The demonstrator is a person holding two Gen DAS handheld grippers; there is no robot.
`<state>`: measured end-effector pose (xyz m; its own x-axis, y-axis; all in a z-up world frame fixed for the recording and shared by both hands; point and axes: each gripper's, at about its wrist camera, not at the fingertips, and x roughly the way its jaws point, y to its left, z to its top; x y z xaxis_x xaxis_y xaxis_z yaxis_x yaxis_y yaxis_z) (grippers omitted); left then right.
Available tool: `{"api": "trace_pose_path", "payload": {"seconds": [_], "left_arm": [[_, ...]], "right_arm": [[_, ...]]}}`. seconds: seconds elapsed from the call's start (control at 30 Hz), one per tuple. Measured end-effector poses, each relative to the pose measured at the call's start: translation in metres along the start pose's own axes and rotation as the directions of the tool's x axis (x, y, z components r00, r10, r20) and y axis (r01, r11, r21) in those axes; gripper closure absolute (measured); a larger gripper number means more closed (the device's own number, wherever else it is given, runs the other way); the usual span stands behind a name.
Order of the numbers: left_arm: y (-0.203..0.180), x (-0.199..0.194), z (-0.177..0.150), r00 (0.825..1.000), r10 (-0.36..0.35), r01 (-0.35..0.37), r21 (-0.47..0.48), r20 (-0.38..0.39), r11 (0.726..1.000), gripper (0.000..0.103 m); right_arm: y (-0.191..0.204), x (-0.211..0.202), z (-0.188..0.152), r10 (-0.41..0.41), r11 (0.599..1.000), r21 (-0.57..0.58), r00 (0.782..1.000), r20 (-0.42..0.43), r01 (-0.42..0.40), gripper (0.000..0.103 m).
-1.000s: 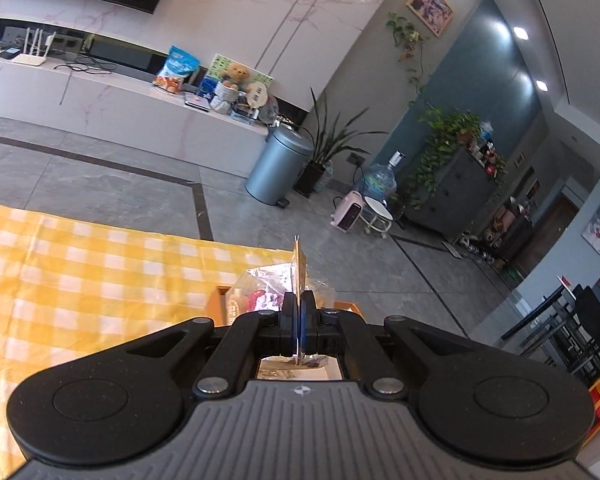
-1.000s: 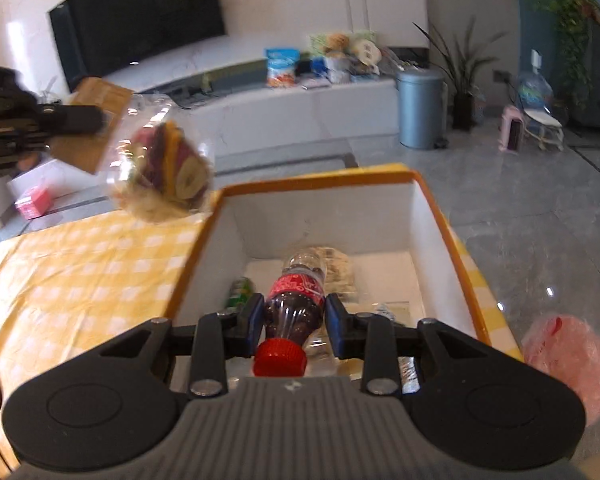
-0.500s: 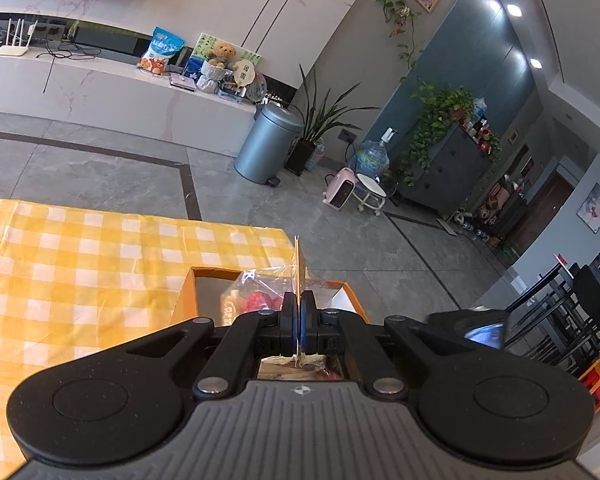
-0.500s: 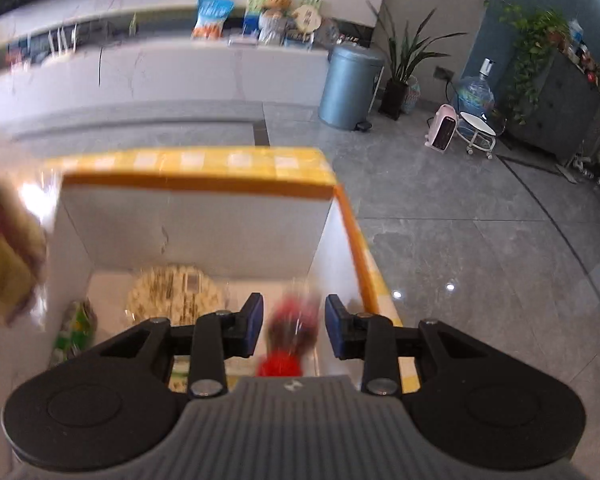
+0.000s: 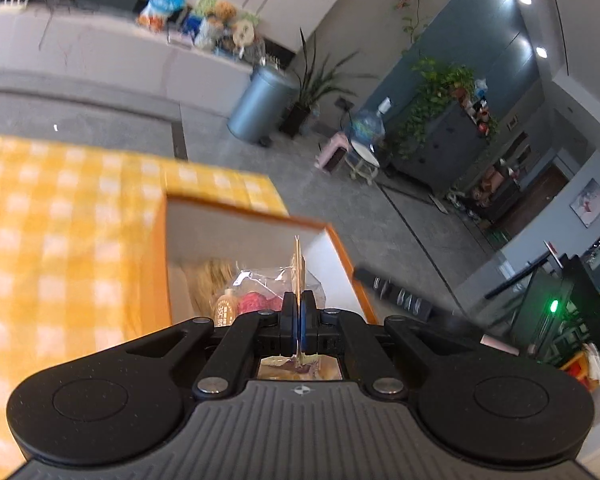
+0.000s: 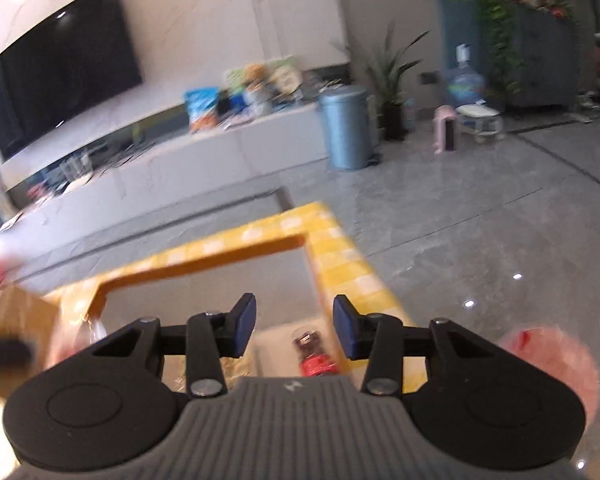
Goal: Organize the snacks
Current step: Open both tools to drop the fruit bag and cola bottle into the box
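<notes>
- Left gripper (image 5: 299,320) is pinched fully shut on the card header of a clear snack bag (image 5: 268,288), which hangs just ahead of its tips over the orange-rimmed box (image 5: 244,212).
- Right gripper (image 6: 294,326) has just been opening; its jaws stand apart with nothing between them, and the cola bottle (image 6: 314,354) lies below and just beyond them inside the box.
- Risk: the bag dangles from a thin header, so a swing could catch it on the box wall.
- Risk: both grippers crowd one box; the right one, just beside the bag, could knock it on the way out.
</notes>
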<state>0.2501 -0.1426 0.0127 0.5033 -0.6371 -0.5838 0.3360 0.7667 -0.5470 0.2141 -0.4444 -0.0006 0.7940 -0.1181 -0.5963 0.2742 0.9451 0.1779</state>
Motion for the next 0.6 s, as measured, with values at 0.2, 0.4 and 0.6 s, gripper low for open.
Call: {"api": "trace_pose_path", "payload": {"seconds": [0.2,0.4,0.6], "left_arm": [[0.0,0.011,-0.014,0.995,0.074,-0.074,0.008,-0.059,0.997,0.102],[-0.001,0.03,-0.017,0.99,0.121,-0.118,0.046,-0.076,0.992,0.102],[-0.005,0.044,-0.019,0.979,0.196,-0.192,0.079,-0.049,0.978,0.102]], "right_arm": [[-0.005,-0.011,0.0,0.034,0.999,0.023,0.999,0.03,-0.034,0.061],[-0.009,-0.012,-0.001,0.045,0.998,0.033,0.999,0.022,-0.046,0.061],[-0.007,-0.004,-0.003,0.013,1.0,0.013,1.0,-0.003,-0.013,0.061]]}}
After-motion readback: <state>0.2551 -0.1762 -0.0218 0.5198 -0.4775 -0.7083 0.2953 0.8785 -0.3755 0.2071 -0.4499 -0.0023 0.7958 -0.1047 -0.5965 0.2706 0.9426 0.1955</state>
